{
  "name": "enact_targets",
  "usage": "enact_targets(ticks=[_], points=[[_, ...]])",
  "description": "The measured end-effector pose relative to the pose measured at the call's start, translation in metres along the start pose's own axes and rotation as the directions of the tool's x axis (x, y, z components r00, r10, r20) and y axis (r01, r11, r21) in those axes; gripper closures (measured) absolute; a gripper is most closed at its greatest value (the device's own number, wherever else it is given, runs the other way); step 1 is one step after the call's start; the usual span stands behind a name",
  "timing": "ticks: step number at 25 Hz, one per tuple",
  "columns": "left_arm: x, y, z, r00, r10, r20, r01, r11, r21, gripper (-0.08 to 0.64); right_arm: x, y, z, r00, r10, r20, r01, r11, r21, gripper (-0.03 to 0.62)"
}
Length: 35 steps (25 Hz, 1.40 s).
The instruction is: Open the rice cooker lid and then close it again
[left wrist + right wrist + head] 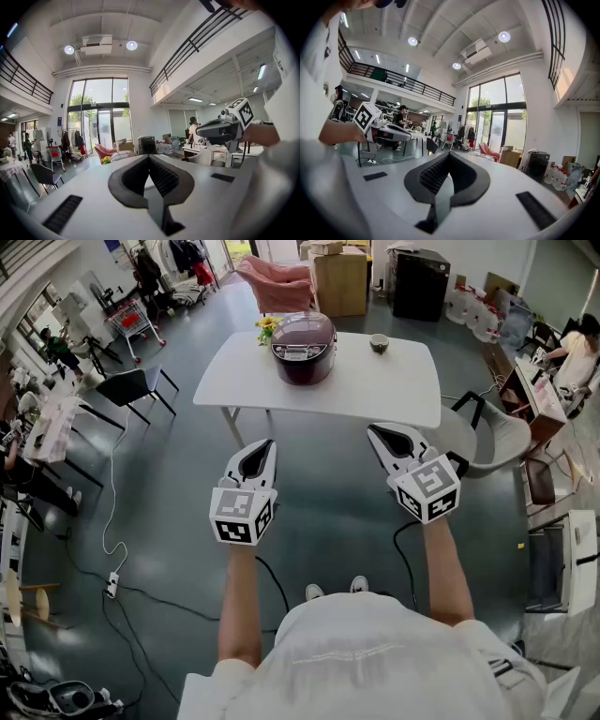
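Both tools are held out nearly level at the near edge of the scene, above a bare stretch of grey floor [328, 484]. The left hand-held gripper [266, 444] is seen with its jaws pressed together on nothing. The right hand-held gripper [373, 429] is likewise closed and empty. Neither is touching anything, and both are kept well apart from the white desk [394, 381] ahead.

On that desk, toward its far-left part, the dark rice cooker [303, 348] is set upright, with its domed lid [305, 330] down. It lies straight ahead of the two tools and between their lines, though somewhat closer to the left one's line, so the left hand is judged the nearer. Its control panel [297, 353] is turned toward the person, so the hinge is presumed to sit on the far side and the lid to swing up and away. Yellow flowers [267, 327] are placed just beside the cooker on its left, and a small bowl [379, 342] is set apart on its right.

The task is judged not yet begun: a forward approach is called for before the lid can be reached.
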State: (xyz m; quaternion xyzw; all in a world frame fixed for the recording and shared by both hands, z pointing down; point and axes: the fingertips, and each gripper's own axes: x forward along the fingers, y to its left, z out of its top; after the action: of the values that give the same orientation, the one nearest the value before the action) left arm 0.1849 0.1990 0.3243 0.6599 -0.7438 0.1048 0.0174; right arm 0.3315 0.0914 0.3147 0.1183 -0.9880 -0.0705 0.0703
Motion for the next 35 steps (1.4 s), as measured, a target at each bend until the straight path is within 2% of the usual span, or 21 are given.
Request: enact_targets(ticks=[11, 16, 24, 29, 30, 32, 35], points=[[0.001, 0.001, 0.005, 1.0, -0.004, 0.008, 0.004, 1.0, 0.01, 0.545, 0.002, 0.005, 0.003, 1.0, 0.014, -0.007, -0.014, 1.0, -0.012, 0.568], [0.001, 0.002, 0.003, 1.0, -0.009, 0.005, 0.009, 1.0, 0.012, 0.545, 0.002, 0.006, 0.004, 1.0, 0.021, 0.007, -0.021, 0.999, 0.032, 0.568], [-0.001, 0.01, -0.002, 1.0, -0.013, 0.006, 0.013, 1.0, 0.01, 0.545, 0.006, 0.013, 0.0, 0.999, 0.048, -0.009, -0.048, 0.998, 0.045, 0.568], [-0.001, 0.018, -0.005, 1.0, -0.014, 0.009, 0.014, 1.0, 0.02, 0.538, 0.012, 0.015, 0.007, 0.999, 0.036, 0.022, -0.037, 0.998, 0.054, 0.566], [-0.001, 0.02, -0.005, 1.0, -0.012, 0.011, 0.012, 1.0, 0.022, 0.524, 0.014, 0.017, 0.009, 0.999, 0.039, 0.036, -0.041, 0.997, 0.064, 0.566], [-0.001, 0.027, -0.008, 1.0, -0.006, 0.01, 0.006, 1.0, 0.028, 0.405, 0.019, 0.023, 0.013, 0.997, 0.05, 0.062, -0.055, 0.995, 0.079, 0.565], [-0.004, 0.037, -0.01, 1.0, -0.008, 0.01, 0.007, 0.999, 0.034, 0.373, 0.027, 0.032, 0.019, 0.995, 0.065, 0.076, -0.071, 0.994, 0.081, 0.562]])
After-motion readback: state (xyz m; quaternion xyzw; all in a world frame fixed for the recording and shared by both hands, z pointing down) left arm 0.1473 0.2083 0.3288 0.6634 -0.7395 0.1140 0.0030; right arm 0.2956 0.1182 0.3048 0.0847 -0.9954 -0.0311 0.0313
